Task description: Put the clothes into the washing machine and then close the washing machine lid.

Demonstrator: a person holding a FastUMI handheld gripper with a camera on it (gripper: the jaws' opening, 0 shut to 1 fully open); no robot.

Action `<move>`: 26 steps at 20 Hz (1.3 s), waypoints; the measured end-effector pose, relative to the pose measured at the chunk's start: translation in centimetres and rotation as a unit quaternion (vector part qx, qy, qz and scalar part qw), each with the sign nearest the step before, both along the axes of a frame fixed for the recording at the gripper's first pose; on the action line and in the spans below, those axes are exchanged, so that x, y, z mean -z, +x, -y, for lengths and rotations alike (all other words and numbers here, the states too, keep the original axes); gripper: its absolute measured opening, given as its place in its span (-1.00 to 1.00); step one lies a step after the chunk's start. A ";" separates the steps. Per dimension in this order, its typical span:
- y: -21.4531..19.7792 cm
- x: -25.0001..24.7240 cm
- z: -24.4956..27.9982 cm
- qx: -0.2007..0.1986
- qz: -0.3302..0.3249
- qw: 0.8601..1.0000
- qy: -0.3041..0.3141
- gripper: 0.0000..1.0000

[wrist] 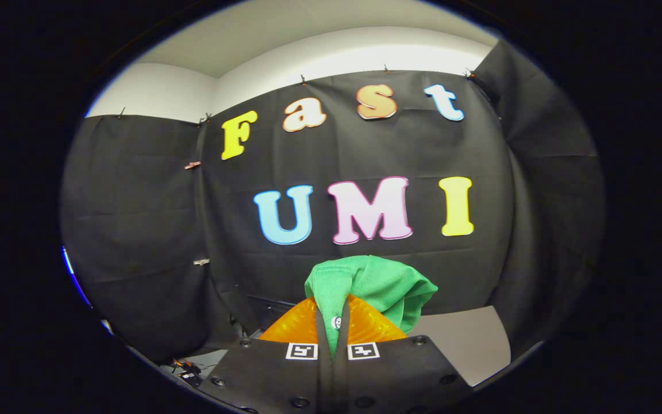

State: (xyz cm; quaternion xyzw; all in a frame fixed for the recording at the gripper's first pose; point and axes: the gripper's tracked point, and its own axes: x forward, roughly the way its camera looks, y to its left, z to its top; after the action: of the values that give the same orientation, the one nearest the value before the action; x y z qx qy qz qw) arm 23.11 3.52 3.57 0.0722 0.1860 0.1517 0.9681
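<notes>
While carrying: we keep the gripper point(333, 328) pinched on the green garment point(374, 284).
Aim: we lower over the drum before releasing.

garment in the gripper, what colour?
Green: the garment is plain green with a small pale button, pinched between the shut gripper. Gripper view shows it best.

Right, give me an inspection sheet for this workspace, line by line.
Surface: pale grey flat surface beyond the gripper, partly in view.
Job's things: green garment bunched between the fingers, held up in front of the booth wall.
Clutter: nothing seen.
Gripper: gripper shut on the green garment, cloth pinched between both fingers.
Cables: small wires low beside the gripper body.
Surroundings: black cloth wall, white wall above it.
</notes>
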 end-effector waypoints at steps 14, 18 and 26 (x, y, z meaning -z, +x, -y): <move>3.2 13.0 -18.0 -0.177 -0.090 0.980 0.030 -0.91; 4.5 18.8 -20.3 -0.197 -0.123 0.973 0.002 -0.91; 5.5 33.8 -23.7 -0.235 -0.232 0.943 -0.052 -0.90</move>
State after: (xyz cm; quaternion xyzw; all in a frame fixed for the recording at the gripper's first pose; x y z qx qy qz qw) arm 28.63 27.27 -30.22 0.0088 0.4246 0.3440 0.8374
